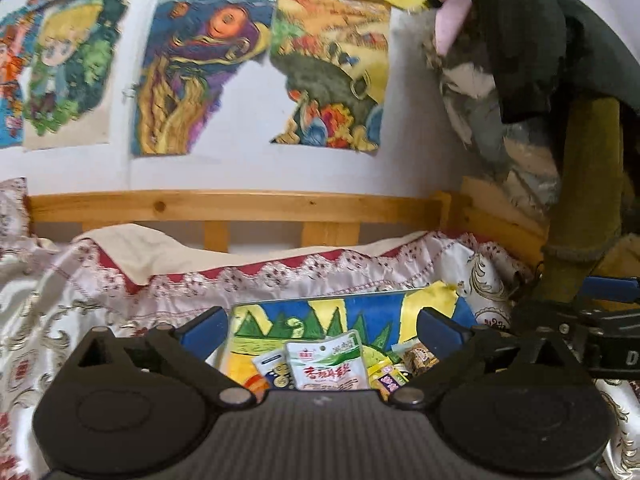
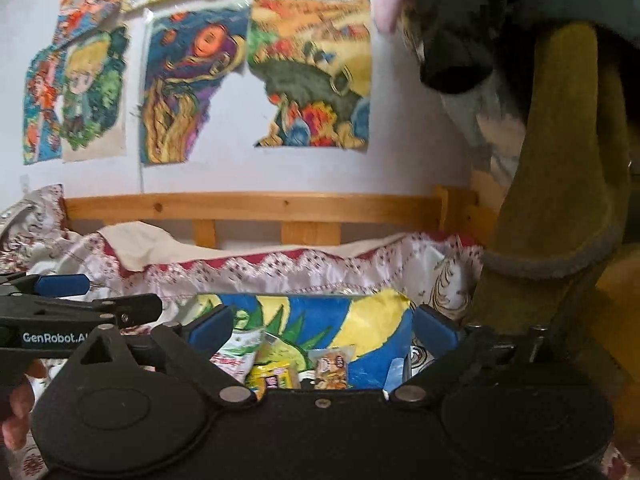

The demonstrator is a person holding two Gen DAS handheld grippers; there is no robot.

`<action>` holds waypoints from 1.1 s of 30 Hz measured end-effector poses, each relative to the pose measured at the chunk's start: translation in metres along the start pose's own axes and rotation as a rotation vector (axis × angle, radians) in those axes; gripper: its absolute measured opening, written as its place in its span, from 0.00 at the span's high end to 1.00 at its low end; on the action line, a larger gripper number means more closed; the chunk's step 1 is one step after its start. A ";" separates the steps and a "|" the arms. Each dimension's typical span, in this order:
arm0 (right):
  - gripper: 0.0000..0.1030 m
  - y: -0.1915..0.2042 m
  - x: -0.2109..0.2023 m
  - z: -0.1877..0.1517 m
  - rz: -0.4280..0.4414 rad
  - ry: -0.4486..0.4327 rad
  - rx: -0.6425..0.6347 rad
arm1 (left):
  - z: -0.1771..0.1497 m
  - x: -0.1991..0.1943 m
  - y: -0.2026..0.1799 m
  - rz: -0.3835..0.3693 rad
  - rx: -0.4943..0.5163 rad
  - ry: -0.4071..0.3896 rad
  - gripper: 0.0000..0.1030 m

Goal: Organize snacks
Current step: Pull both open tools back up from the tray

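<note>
Several snack packets lie on a colourful painted board (image 1: 360, 312) on the bed. A white and green packet (image 1: 326, 362) sits in the middle, with a yellow packet (image 1: 390, 376) and a brown one (image 1: 418, 356) to its right. My left gripper (image 1: 322, 330) is open above them, holding nothing. In the right wrist view the board (image 2: 320, 316) holds the white and green packet (image 2: 236, 350), a yellow packet (image 2: 274, 378) and a brown packet (image 2: 334, 366). My right gripper (image 2: 322, 328) is open and empty above them. The left gripper (image 2: 60, 284) shows at the left edge.
A patterned satin bedspread (image 1: 80, 308) covers the bed. A wooden bed rail (image 1: 240, 204) runs behind it, below a white wall with drawings (image 1: 192, 68). Hanging clothes and an olive sleeve (image 1: 588, 184) crowd the right side. The right gripper (image 1: 600, 292) shows at the right edge.
</note>
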State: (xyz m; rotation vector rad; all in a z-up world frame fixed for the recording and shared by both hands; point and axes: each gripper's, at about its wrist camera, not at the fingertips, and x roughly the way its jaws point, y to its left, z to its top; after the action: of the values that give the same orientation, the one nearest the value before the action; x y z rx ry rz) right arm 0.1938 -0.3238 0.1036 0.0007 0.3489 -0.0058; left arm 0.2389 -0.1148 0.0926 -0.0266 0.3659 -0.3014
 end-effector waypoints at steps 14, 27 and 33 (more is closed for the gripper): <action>0.01 0.022 -0.092 -0.019 0.038 -0.057 0.016 | -0.025 -0.094 0.000 0.201 0.114 -0.038 0.01; 0.01 0.039 -0.141 -0.076 0.012 -0.022 0.022 | -0.063 -0.131 0.004 0.248 0.133 0.037 0.01; 0.01 0.042 -0.148 -0.103 -0.003 0.020 0.047 | -0.084 -0.136 0.009 0.254 0.136 0.097 0.01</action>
State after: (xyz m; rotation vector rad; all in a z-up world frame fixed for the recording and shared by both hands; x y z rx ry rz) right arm 0.0194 -0.2807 0.0572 0.0467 0.3689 -0.0165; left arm 0.0904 -0.0639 0.0603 0.1677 0.4396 -0.0756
